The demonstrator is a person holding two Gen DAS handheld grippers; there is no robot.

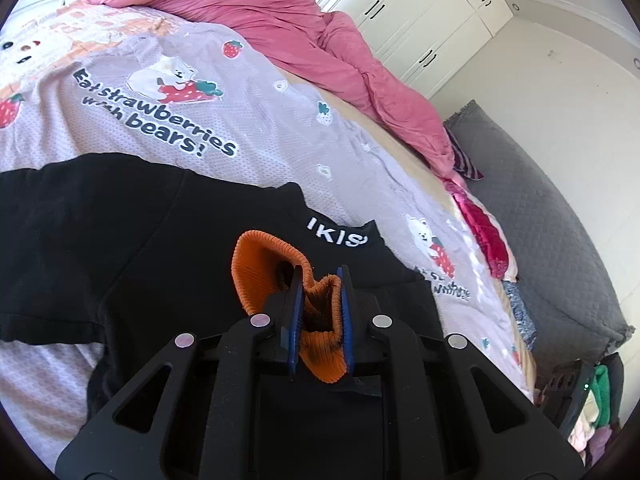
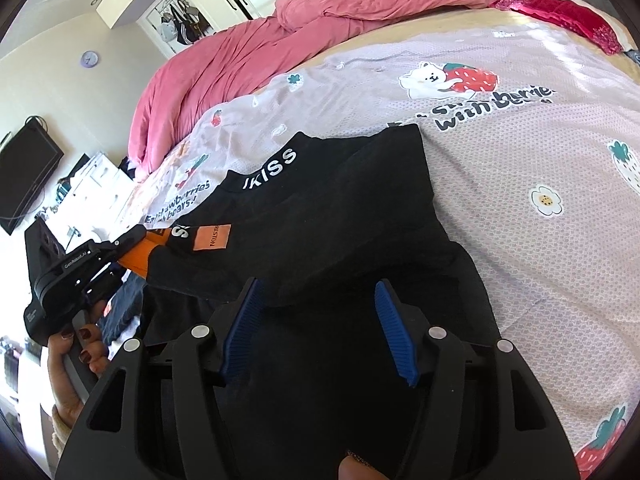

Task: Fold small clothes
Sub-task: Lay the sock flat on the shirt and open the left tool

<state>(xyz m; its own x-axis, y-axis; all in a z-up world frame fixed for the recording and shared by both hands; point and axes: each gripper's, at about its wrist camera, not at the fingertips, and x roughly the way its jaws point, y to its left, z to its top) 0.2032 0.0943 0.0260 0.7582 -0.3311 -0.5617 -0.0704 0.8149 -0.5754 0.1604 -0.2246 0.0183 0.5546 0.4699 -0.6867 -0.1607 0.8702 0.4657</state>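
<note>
One black garment (image 2: 352,208), its collar lettered "IKISS", lies spread on a bed (image 2: 540,152) covered with a pale sheet printed with bears, strawberries and flowers; the collar points toward the bed's far edge, where one rumpled pink duvet (image 2: 240,60) is heaped. Two handheld grippers work on it. The left gripper (image 1: 320,280) has its two blue-padded fingers drawn together, clamped on one orange ribbed cuff (image 1: 276,268) of the garment, which bunches up between and beside the pads; in the right wrist view this gripper (image 2: 132,240) holds that sleeve end lifted off the sheet at the garment's left side, one orange patch (image 2: 211,237) showing on the black sleeve just beside it, and a hand (image 2: 76,356) with dark-painted nails grips its handle. The right gripper (image 2: 320,320) hangs over the garment's near part with its two fingers standing apart, black cloth beneath and between them but the pads not pressing on it. Beyond the bed's far edge stand white wardrobe doors (image 1: 420,12); one grey quilted cover (image 1: 540,232) lies past the bed's right edge in the left wrist view, and one dark television (image 2: 24,168) hangs on the wall at the left of the right wrist view.
</note>
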